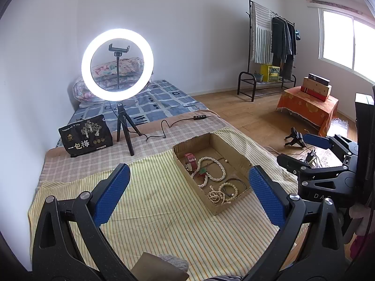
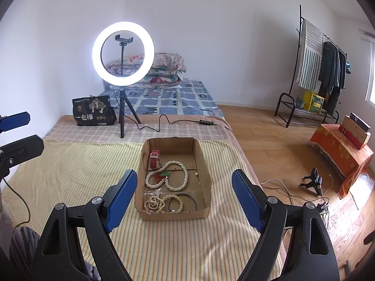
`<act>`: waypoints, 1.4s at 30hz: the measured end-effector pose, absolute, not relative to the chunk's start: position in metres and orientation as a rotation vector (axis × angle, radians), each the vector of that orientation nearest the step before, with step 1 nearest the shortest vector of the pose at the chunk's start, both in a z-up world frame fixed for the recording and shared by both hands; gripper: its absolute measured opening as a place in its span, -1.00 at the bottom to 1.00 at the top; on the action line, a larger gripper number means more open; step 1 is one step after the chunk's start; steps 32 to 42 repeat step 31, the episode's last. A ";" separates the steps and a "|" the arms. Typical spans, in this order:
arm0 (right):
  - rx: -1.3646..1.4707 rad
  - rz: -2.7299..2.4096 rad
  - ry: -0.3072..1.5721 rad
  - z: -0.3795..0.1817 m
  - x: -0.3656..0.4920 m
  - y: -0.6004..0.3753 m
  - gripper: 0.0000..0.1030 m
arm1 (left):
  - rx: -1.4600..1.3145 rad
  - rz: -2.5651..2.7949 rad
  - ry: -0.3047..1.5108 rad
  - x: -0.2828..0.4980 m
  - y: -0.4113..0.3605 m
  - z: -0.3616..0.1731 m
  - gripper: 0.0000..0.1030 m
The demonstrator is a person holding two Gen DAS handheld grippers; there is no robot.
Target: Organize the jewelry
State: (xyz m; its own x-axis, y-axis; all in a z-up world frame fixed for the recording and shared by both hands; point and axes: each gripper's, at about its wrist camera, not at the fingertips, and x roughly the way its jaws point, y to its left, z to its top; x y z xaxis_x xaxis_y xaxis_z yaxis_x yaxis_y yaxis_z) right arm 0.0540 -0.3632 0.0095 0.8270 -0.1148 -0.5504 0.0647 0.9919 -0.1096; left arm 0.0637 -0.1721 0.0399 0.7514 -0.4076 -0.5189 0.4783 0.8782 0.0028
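- Left wrist view: the left gripper [image 1: 188, 187] hangs above the striped cloth [image 1: 145, 222] with its blue pads [image 1: 112, 194] spread wide and nothing between them. That looks like a waiting pose, since no loose piece lies on the cloth.
- The cardboard box [image 1: 212, 171] sits at about 1 o'clock from this gripper, turned at an angle. Its low walls probably serve to keep the jewelry together.
- The right gripper [image 1: 302, 149] shows at 3 o'clock, beside the box, jaws parted and empty.
- Right wrist view: the right gripper [image 2: 185, 196] is also spread and empty, with the box at 12 o'clock, framed between the fingers as if lined up for a reach.
- Inside lie a red watch [image 2: 154, 158] at the far left, a pearl necklace [image 2: 168, 175] in the middle and beaded bracelets [image 2: 164, 202] at the near end, so sorting looks largely done.
- The ring light [image 2: 123, 53] stands at 11 o'clock, likely to light the work.
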 end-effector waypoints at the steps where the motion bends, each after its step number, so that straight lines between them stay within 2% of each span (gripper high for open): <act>1: -0.087 -0.096 0.589 0.009 0.054 -0.363 0.61 | 0.139 -0.485 0.533 0.063 -0.172 0.040 1.00; 42: -0.088 -0.102 0.601 0.004 0.055 -0.362 0.61 | 0.120 -0.472 0.540 0.067 -0.171 0.035 1.00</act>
